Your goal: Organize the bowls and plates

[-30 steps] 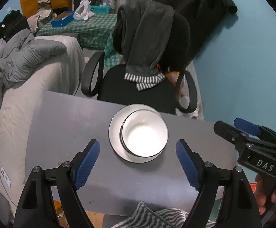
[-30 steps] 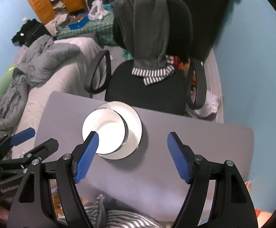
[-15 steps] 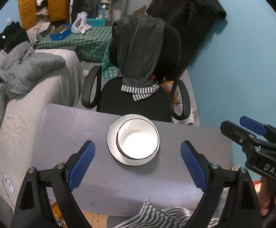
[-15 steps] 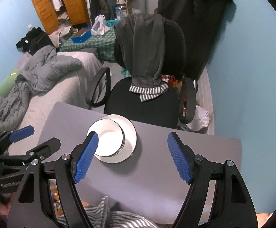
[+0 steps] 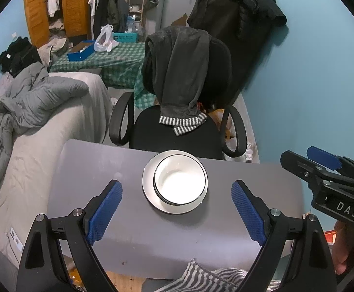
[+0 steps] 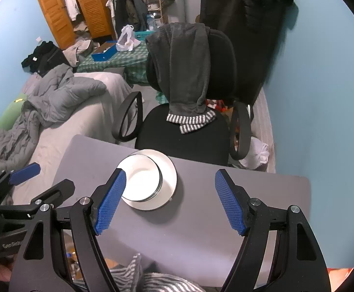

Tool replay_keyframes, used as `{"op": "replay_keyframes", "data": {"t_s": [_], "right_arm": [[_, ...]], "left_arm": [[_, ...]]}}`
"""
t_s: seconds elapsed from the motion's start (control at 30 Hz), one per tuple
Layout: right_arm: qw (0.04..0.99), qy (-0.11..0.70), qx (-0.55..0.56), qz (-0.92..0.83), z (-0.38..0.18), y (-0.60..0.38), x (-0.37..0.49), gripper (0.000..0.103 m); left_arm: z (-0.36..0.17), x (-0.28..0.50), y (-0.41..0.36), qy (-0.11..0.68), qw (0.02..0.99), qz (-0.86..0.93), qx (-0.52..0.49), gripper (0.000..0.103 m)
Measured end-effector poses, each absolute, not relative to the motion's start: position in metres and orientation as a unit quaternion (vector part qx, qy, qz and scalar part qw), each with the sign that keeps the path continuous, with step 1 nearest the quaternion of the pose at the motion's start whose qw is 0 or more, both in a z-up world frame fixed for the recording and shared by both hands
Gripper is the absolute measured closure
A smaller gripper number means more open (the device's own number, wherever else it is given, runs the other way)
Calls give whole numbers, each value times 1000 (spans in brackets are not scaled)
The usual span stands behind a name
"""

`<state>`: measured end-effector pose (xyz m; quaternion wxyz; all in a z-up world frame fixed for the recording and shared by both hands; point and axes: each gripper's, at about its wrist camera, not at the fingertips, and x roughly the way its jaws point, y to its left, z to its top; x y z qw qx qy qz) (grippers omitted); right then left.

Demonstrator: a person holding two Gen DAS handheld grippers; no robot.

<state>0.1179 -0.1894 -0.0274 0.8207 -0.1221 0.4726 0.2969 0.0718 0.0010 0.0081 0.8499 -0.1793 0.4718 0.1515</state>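
Observation:
A white bowl point(image 5: 180, 179) with a dark rim sits in a white plate point(image 5: 150, 194) near the far edge of a grey table point(image 5: 104, 170). My left gripper point(image 5: 177, 209) hangs above and in front of them, open, with nothing between its blue pads. In the right wrist view the same bowl point(image 6: 141, 178) and plate point(image 6: 169, 175) lie up and to the left of my right gripper point(image 6: 171, 200), which is open and empty too. Each gripper shows at the edge of the other's view: the right gripper point(image 5: 328, 170) and the left gripper point(image 6: 28, 182).
A black office chair point(image 5: 177, 133) draped with a dark garment stands just behind the table. A grey-covered bed point(image 5: 31, 133) lies to the left, a blue wall point(image 5: 311, 85) to the right. Striped cloth point(image 5: 201, 277) shows at the near table edge.
Both grippers have risen and pulled back, so the bowl and plate look smaller and more of the room shows. The left jaws stand slightly wider than a second ago.

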Motion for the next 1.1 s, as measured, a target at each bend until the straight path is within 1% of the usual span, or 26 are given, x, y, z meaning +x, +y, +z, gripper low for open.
{"op": "replay_keyframes", "data": {"t_s": [0.27, 1.1], "right_arm": [[822, 470, -124, 297, -27, -190, 117, 28], [829, 462, -123, 291, -21, -198, 114, 28]], "left_arm": [[14, 70, -2, 464, 856, 158, -166, 11], [28, 62, -9, 460, 856, 160, -175, 11]]}}
